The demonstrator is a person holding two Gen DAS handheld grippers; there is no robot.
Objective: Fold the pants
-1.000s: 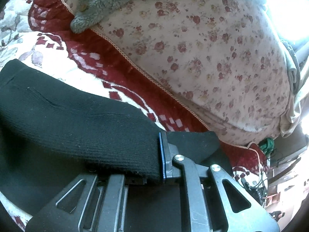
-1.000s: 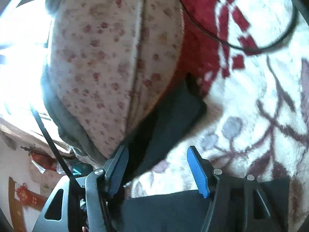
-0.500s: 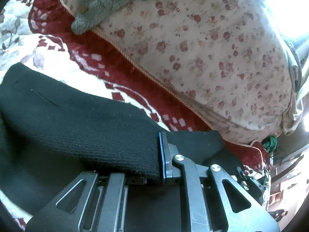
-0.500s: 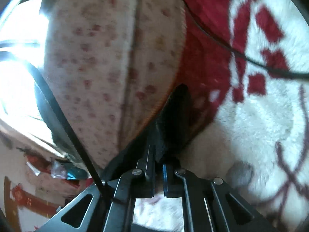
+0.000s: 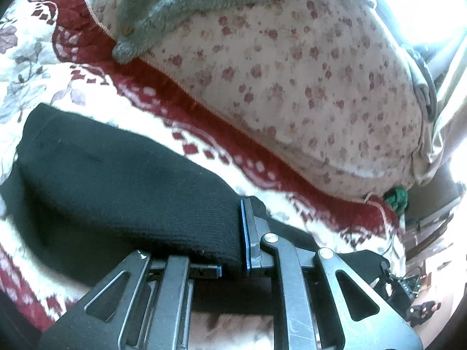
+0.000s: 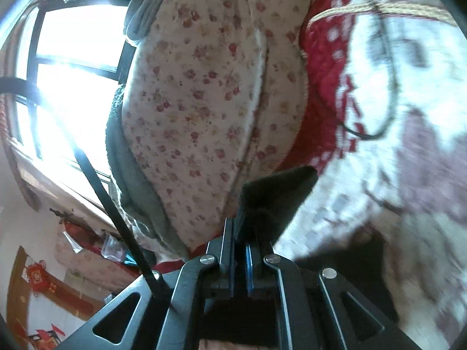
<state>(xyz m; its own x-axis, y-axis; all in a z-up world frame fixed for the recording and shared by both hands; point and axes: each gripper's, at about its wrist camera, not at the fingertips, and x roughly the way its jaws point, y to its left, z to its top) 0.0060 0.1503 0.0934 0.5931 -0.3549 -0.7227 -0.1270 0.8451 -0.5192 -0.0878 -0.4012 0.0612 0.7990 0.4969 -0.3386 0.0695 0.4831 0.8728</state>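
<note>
1. The right claw [image 6: 240, 250], wide open a second ago, is now clamped on a corner of the black pants [image 6: 274, 198], lifting it off the patterned blanket [image 6: 408, 175].
2. The left claw [image 5: 233, 233] stays pinched on the pants' ribbed edge [image 5: 122, 186], which stretches toward 9 o'clock.
3. The floral quilt [image 5: 292, 81] sits lower in view than before.

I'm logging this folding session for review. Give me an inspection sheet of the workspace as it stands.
Surface: red-and-white patterned blanket.
Job's things: black pants, partly lifted off the blanket.
Clutter: floral quilt with a grey fleece garment on top; green item at its end.
Tongs: left tongs shut on a wide pants edge; right tongs shut on a pants corner.
Cables: thin black cable looped on the blanket.
Surroundings: bright window; red wall decoration.
</note>
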